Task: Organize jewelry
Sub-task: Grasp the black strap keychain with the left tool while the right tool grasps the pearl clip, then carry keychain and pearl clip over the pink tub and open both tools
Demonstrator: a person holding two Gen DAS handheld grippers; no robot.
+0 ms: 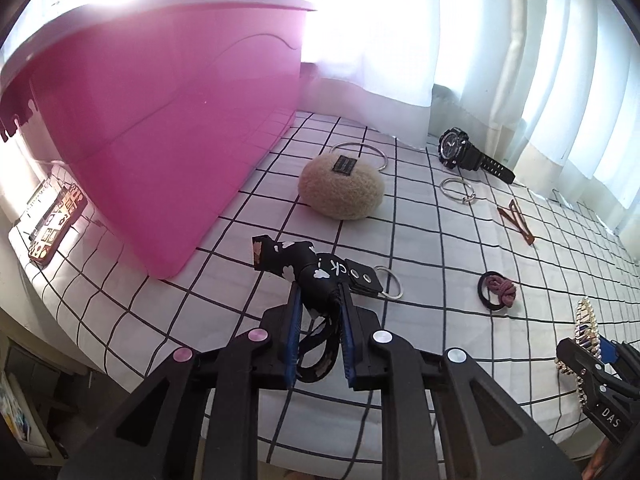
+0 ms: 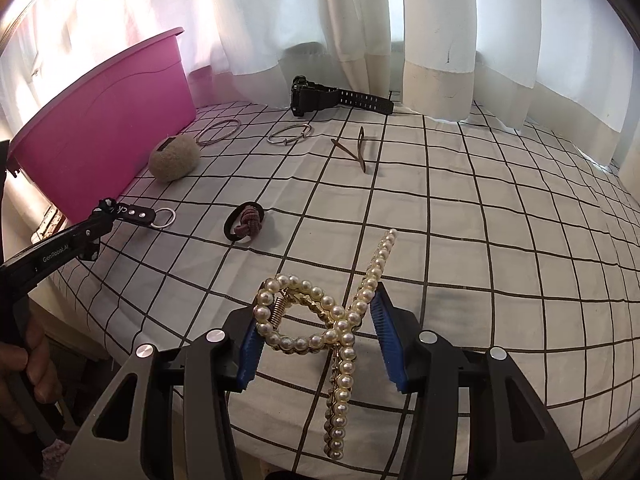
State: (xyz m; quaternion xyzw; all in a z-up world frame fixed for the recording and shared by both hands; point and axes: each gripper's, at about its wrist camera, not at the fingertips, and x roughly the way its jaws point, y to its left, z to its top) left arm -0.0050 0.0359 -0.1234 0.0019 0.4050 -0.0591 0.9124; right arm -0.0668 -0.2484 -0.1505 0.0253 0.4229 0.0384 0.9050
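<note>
Right of the tall pink plastic bin, the left gripper pinches a black printed fabric key strap whose dangling metal ring could snag the bin's rim, while the right gripper loosely brackets a pearl-studded gold hair claw that may slip.

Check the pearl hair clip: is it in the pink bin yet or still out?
Out. The pearl hair clip sits between the right tongs above the checked cloth, well away from the pink bin.

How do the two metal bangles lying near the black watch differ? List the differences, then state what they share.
The larger bangle is a plain ring, partly hidden behind the fuzzy beige pouch in the left wrist view. The smaller bangle lies fully in view, nearer the watch, and shows a small clasp. Both are thin, silver and flat on the checked cloth.
</note>
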